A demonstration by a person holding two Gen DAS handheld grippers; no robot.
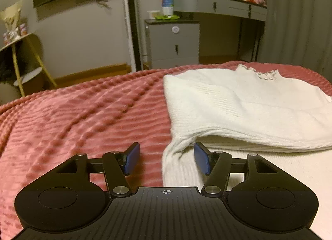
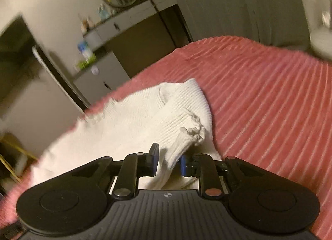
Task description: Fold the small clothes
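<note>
Sweater (image 1: 238,105) on blanket (image 1: 83,115); nightstand (image 1: 174,43) behind bed, dressing table (image 1: 220,5) to its right.

The pink blanket (image 1: 72,119) left of the white sweater (image 1: 238,103) is bare and flat. The sweater's folded edge blocks the right side.

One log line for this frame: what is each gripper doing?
left gripper open beside sweater | right gripper shut on sleeve | blanket underneath
</note>
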